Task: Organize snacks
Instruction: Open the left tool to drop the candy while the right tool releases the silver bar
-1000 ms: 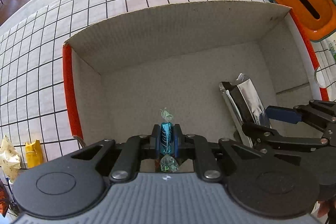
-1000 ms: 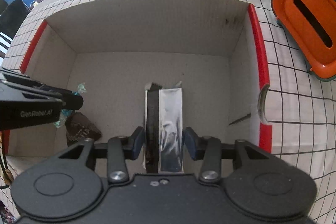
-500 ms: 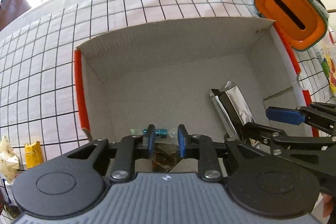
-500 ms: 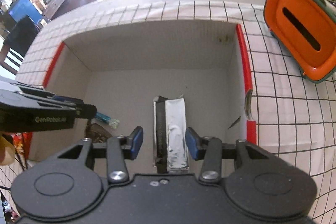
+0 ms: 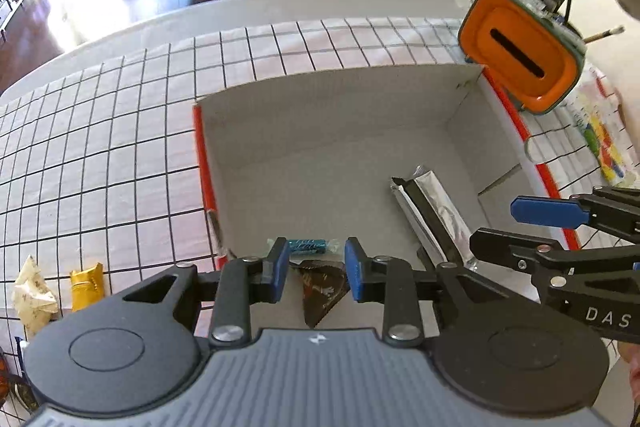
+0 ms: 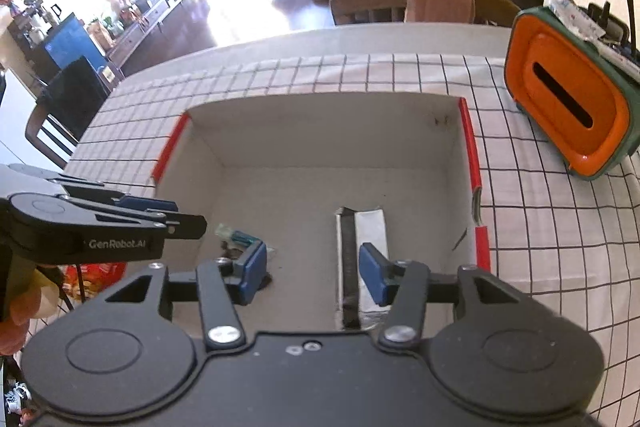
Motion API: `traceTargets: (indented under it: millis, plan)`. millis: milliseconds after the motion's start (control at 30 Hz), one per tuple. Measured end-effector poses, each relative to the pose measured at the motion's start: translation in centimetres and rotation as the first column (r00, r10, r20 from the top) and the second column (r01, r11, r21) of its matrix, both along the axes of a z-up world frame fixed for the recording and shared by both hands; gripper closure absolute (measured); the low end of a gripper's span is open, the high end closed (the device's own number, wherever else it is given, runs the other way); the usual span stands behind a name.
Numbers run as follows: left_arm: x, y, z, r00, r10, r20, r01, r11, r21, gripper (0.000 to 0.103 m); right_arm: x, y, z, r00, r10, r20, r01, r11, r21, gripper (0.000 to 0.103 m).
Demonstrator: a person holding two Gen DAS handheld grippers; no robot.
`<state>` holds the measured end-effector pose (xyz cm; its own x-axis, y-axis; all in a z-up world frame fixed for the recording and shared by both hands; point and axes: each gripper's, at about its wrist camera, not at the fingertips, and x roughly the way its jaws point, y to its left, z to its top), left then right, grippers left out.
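Left wrist view: the left hand-held gripper (image 5: pixel 313 269) hangs over the near edge of a cardboard box (image 5: pixel 332 107) with red-taped rims, its blue pads parted and opening, gripping nothing. Below them, on the box floor, lie a blue-wrapped candy (image 5: pixel 307 245) with clear twisted ends and a dark brown wrapper (image 5: pixel 322 287). A silver foil bar (image 5: pixel 434 213) with a black seam lies further right. The right hand-held gripper (image 5: pixel 520 227) enters from the right, marked "DAS". On the grid-patterned bench (image 5: pixel 120 147) sit a yellow candy (image 5: pixel 86 285) and an orange slotted container (image 5: pixel 520 61).

Right wrist view: the right hand-held gripper (image 6: pixel 312 269) is released and opening above the silver foil bar (image 6: pixel 368 227), which rests on the box (image 6: pixel 320 131) floor, untouched. The left hand-held gripper (image 6: pixel 176 215) reads "GenRobot.AI"; the blue-wrapped candy (image 6: pixel 236 237) lies beneath it.
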<state>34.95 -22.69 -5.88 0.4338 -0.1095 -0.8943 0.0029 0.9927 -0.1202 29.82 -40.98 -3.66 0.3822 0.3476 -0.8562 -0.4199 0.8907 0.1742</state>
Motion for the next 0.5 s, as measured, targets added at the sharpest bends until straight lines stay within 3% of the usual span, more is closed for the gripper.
traceTargets:
  millis: [233,300,433,500]
  plan:
    - [-3.5,1.5,1.8,0.996,0.000,0.084,-0.001,1.000,0.009,0.072,-1.5,0.4,1.1,0.999,-0.005,0.049,0.003,0.999,0.047,0.040]
    - [-4.4,2.1,2.1,0.995,0.005,0.103,-0.005,1.000,0.002,0.069,-1.9,0.7,1.3,0.998,-0.009,0.061,0.005,0.998,0.055,0.039]
    - [-6.1,3.2,2.9,0.988,0.021,0.154,-0.019,1.000,-0.018,0.054,-3.0,1.8,1.8,0.994,-0.007,0.113,0.002,0.999,0.051,0.028]
    - [-7.0,4.0,3.3,0.984,0.026,0.175,-0.023,1.000,-0.019,0.053,-3.6,2.4,2.0,0.992,0.000,0.124,-0.008,0.998,0.061,0.024]
